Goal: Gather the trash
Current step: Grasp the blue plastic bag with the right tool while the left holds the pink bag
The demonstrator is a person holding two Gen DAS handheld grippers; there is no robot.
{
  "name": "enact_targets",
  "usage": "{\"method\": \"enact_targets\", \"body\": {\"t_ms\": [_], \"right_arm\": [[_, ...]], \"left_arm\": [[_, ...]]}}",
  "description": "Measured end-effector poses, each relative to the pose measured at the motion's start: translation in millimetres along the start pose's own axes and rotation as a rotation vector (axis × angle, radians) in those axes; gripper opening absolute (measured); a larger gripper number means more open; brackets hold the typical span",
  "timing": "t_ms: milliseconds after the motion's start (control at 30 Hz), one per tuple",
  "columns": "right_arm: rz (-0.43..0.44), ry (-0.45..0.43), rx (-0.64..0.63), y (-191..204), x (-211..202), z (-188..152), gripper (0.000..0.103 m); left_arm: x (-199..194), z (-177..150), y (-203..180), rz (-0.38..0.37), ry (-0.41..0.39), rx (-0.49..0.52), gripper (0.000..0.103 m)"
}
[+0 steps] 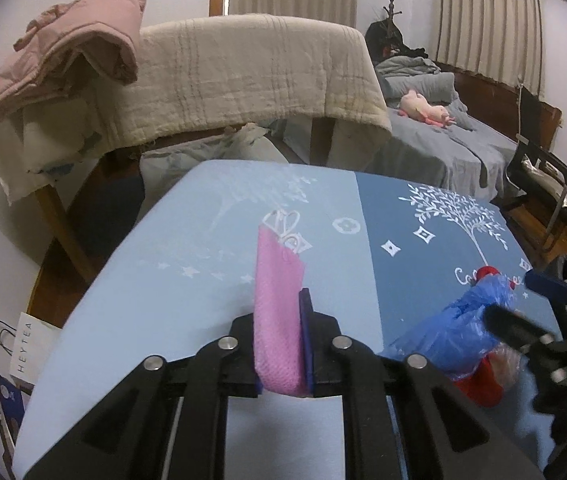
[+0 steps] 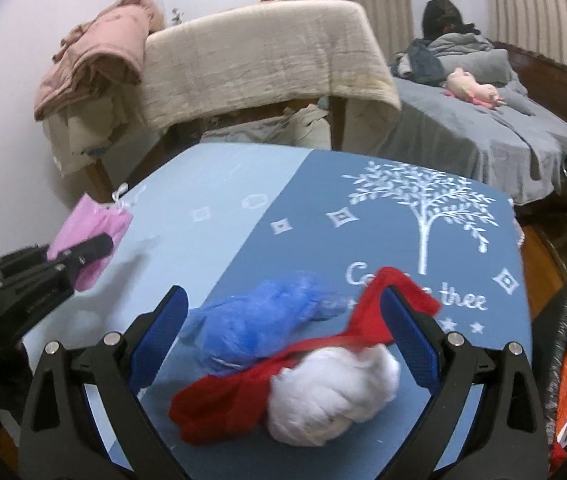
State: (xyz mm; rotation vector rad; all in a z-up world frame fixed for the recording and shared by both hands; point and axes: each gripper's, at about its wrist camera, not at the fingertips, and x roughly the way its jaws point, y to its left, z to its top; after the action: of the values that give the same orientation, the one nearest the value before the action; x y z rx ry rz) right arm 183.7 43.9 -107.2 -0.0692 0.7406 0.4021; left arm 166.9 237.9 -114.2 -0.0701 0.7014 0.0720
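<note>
My left gripper is shut on a pink mesh pouch with a white ribbon tie and holds it over the light blue side of the table. The pouch and the left gripper also show at the left of the right wrist view. My right gripper is open, its blue pads on either side of a pile: a crumpled blue plastic bag, a red cloth piece and a white crumpled wad. The blue bag and right gripper show at the right of the left wrist view.
The table has a blue cover with a white tree print. Behind it stands a chair draped with a beige blanket and a pink jacket. A grey bed is at the back right. A black bin rim is at the right edge. Paper bags stand on the floor left.
</note>
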Motion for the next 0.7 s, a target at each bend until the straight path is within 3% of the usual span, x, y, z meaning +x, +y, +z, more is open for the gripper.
{"method": "enact_targets", "body": {"t_ms": [400, 600, 667, 700], "right_arm": [[0.020, 0.092, -0.051, 24, 25, -7, 0.092], [0.028, 0.135, -0.075, 27, 32, -11, 0.057], [0.043, 0.140, -0.080, 28, 31, -11, 0.049], [0.052, 0.136, -0.081, 28, 30, -10, 0.040]], "left_arm": [[-7, -2, 17, 0.019, -0.002, -0.032, 0.014], [-9, -3, 20, 0.022, -0.001, -0.039, 0.014], [-10, -3, 21, 0.022, 0.000, -0.042, 0.014], [-11, -3, 20, 0.022, -0.001, -0.043, 0.014]]}}
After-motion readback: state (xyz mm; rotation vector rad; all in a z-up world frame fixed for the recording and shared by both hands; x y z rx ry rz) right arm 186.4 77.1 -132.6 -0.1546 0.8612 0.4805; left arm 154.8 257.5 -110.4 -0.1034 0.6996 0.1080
